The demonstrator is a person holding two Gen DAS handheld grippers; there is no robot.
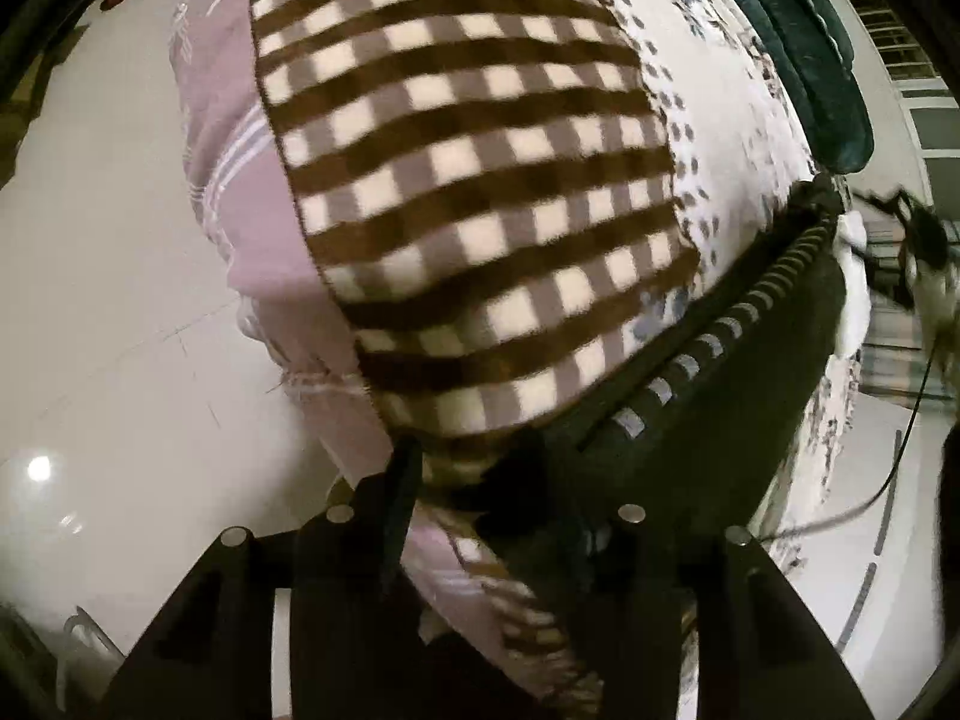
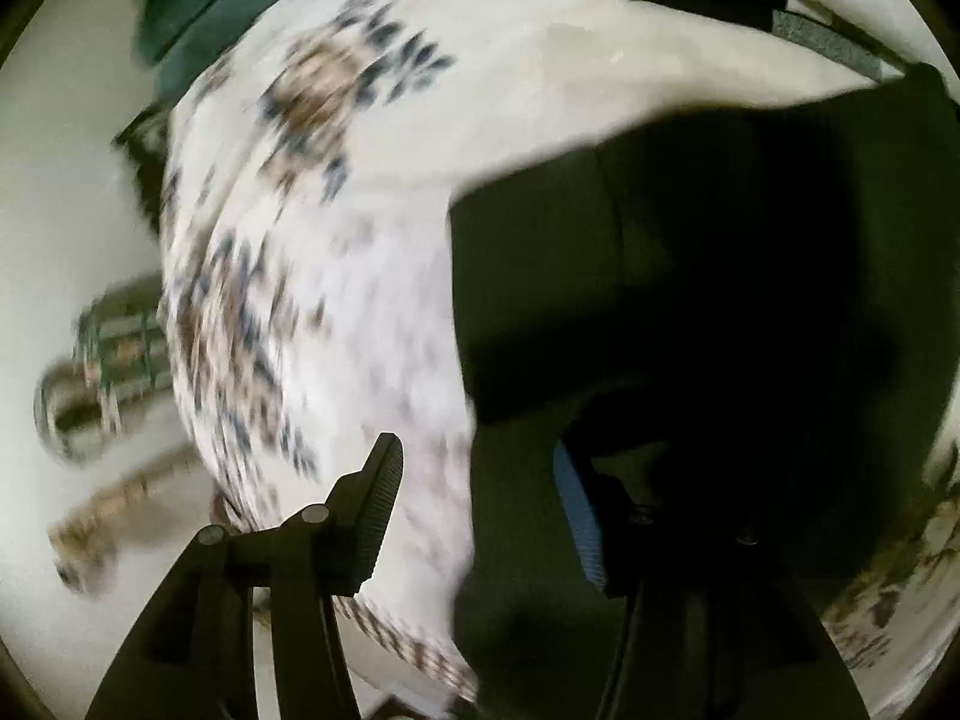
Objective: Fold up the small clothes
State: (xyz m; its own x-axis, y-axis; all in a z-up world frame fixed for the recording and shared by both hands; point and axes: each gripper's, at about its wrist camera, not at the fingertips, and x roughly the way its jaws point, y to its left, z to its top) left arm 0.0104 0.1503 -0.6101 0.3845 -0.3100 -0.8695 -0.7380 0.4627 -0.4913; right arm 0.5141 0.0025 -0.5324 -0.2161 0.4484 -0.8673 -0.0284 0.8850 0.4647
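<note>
Nearest the left wrist lens, the left gripper [image 1: 474, 480] was clenched on the edge of a brown-and-cream checked cloth [image 1: 468, 180]; its thin left finger [image 1: 399, 498] stood just beside the fabric and the ribbed right finger [image 1: 720, 336] ran up along the cloth's lower right edge. Checked cloth filled most of that view, spread out ahead of the fingers and lying on top of a lilac cloth with pale stripes [image 1: 222, 192], which stuck out on its left side and under the gripper. White cloth with small dark floral print [image 1: 708, 120] lay to the right of the checked one, partly under it. Dark green garment [image 1: 804, 60] sat at the far upper right. All of this rested on a pale glossy table [image 1: 108, 300]. Thin black cable [image 1: 900, 468] trailed at the right edge.

Right wrist view was heavily motion-blurred. Right gripper [image 2: 480, 510] had its jaws released, wide apart: left finger [image 2: 378, 510] over the white printed cloth [image 2: 336, 300], right finger with a blue pad [image 2: 579, 528] partly covered by a black garment [image 2: 720, 240] draped over it. Cannot tell if the black garment was touching the pad. Green fabric [image 2: 204, 6] showed at top left, and blurred metallic objects [image 2: 102, 372] sat on the pale surface [image 2: 60, 180] at left, too smeared to identify
</note>
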